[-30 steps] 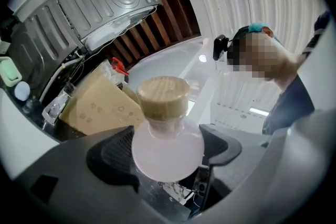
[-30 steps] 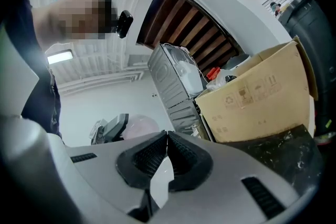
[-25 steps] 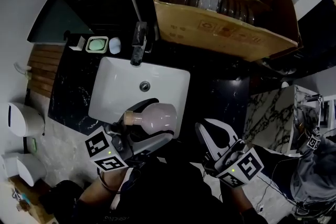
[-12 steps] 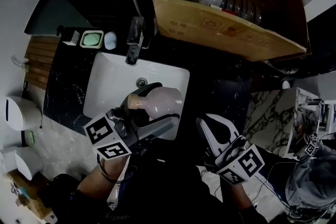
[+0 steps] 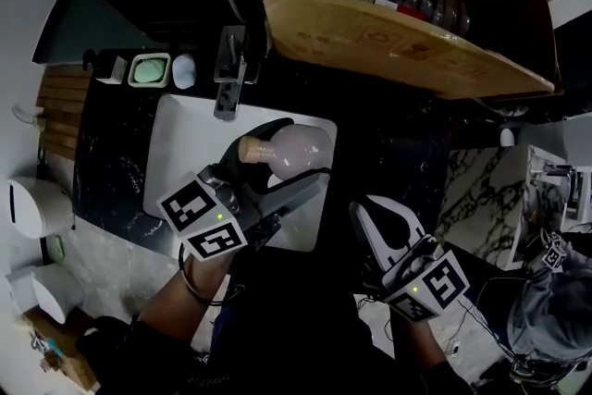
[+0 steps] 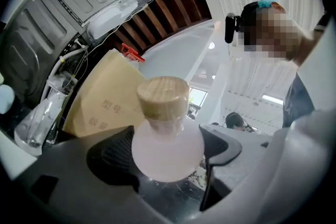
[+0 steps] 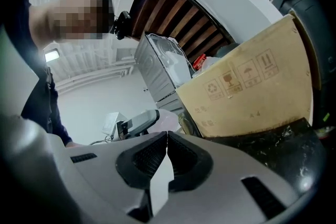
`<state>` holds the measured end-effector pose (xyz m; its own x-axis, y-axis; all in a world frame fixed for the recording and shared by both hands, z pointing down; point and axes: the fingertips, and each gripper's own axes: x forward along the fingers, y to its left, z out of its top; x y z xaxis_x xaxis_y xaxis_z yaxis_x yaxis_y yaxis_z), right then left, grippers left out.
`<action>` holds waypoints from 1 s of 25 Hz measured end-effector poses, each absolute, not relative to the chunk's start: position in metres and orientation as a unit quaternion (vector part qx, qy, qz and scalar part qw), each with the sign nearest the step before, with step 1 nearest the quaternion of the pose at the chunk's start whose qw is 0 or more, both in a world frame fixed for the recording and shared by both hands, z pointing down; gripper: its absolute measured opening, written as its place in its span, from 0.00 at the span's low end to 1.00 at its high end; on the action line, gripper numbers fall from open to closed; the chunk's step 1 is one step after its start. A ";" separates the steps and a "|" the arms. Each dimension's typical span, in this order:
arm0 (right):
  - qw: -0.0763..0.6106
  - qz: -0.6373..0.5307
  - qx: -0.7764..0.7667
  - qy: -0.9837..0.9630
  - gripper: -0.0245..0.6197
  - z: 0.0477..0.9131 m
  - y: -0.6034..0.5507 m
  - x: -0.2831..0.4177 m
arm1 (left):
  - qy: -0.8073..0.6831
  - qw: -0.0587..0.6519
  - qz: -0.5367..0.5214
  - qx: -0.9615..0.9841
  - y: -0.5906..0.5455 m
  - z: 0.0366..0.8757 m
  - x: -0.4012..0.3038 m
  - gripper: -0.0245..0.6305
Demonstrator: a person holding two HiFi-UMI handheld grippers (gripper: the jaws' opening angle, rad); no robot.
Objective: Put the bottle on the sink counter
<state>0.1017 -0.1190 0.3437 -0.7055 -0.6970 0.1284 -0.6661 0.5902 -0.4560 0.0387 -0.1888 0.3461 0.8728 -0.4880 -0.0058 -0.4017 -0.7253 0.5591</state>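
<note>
Left gripper (image 5: 298, 157) clamped on round pink bottle (image 5: 294, 148), cork top, held sideways over sink (image 5: 180, 153). Right gripper (image 5: 381, 219) pressed together, empty, right of sink. Cardboard box (image 5: 398, 42) beyond sink.

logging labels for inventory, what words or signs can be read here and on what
"型号": printed on the cardboard box, seen in the left gripper view.
Line under it: too blurred to read.
Recycling, fragile-glass and this-way-up signs: same box, right gripper view; the print below them is too blurred.
Bottle: no print visible.
</note>
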 end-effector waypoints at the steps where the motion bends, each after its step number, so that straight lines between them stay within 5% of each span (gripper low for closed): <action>1: 0.031 -0.242 -0.385 0.890 0.08 0.346 -0.121 0.102 | -0.241 0.282 -0.071 0.926 -0.193 0.350 0.040 0.63; 25: 0.013 -0.275 -0.404 0.873 0.08 0.387 -0.141 0.102 | -0.311 0.275 0.061 0.908 -0.283 0.453 0.055 0.63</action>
<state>0.1019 -0.1413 0.3875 -0.6734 -0.7118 0.1996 -0.6978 0.5230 -0.4894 0.0552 -0.2832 0.4527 0.7994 -0.5310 0.2810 -0.5976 -0.6554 0.4618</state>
